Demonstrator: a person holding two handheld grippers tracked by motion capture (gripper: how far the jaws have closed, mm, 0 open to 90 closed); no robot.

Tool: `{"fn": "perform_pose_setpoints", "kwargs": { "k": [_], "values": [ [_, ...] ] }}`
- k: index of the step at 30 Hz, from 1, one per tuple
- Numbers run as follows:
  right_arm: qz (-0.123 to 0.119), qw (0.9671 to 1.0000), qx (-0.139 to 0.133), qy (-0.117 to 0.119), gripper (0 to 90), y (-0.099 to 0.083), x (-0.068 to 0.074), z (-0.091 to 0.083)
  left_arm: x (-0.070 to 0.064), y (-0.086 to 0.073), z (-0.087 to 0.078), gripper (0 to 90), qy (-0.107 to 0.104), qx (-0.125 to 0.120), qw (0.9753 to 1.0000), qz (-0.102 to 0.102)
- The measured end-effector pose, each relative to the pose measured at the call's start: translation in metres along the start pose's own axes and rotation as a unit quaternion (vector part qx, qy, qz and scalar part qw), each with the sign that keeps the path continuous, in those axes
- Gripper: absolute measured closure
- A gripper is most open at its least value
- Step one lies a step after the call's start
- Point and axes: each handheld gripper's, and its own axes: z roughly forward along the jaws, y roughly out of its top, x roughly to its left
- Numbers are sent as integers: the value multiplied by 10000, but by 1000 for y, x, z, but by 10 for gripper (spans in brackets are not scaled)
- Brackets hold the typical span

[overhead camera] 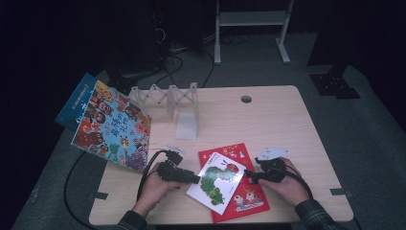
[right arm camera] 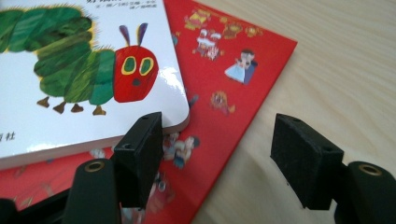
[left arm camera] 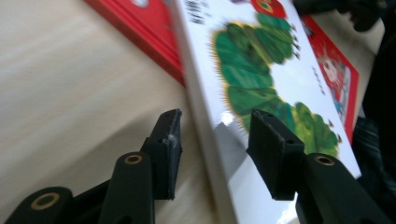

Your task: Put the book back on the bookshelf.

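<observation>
Caterpillar book (overhead camera: pixel 218 181) atop red book (overhead camera: pixel 245 196), unlifted; left claw (left arm camera: pixel 215 140) apart, straddling edge; right claw (right arm camera: pixel 224 154) apart, nr corner; grasp + lift pending

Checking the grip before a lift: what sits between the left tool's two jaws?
The left edge of the white caterpillar book runs between the open jaws of the left tool, as the left gripper view shows. That book lies on a red book.

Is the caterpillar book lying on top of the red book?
Yes, the white caterpillar book rests on the red book, covering its left part in the high view.
</observation>
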Motion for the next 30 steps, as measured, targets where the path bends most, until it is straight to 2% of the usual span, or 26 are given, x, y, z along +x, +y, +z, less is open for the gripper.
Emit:
{"fn": "perform_pose_setpoints", "kwargs": {
  "k": [2,3,5,9,14,16,19,21,24,28,30],
  "values": [
    [16,10000,-32,-15,325,3,-1,4,-4,1,4,526,-41,62,10000,42],
    [24,10000,-41,-27,323,4,-1,6,-6,1,5,509,25,69,10000,64],
    [-36,9999,-12,-108,323,8,-1,9,-7,1,5,506,30,82,9999,63],
    [-83,9997,-25,-243,330,14,-4,14,-7,1,5,509,-81,111,9999,-7],
    [123,9994,-92,-310,340,18,-10,21,-11,1,9,488,-193,180,9997,13],
    [215,9994,-86,-265,336,19,-13,23,-9,0,11,457,-226,251,9994,-40],
    [207,9994,-72,-275,340,19,-13,23,-7,0,13,389,-267,240,9992,-145],
    [185,9994,-52,-277,344,19,-12,22,-7,0,12,348,-148,223,9996,-74],
    [160,9995,-30,-282,349,19,-12,21,-8,1,10,239,-14,237,9997,-5],
    [130,9995,17,-284,356,18,-12,18,-11,1,6,125,-18,203,9996,195],
    [138,9995,32,-278,358,17,-11,16,-13,2,3,100,-9,178,9996,211]
  ]
}}
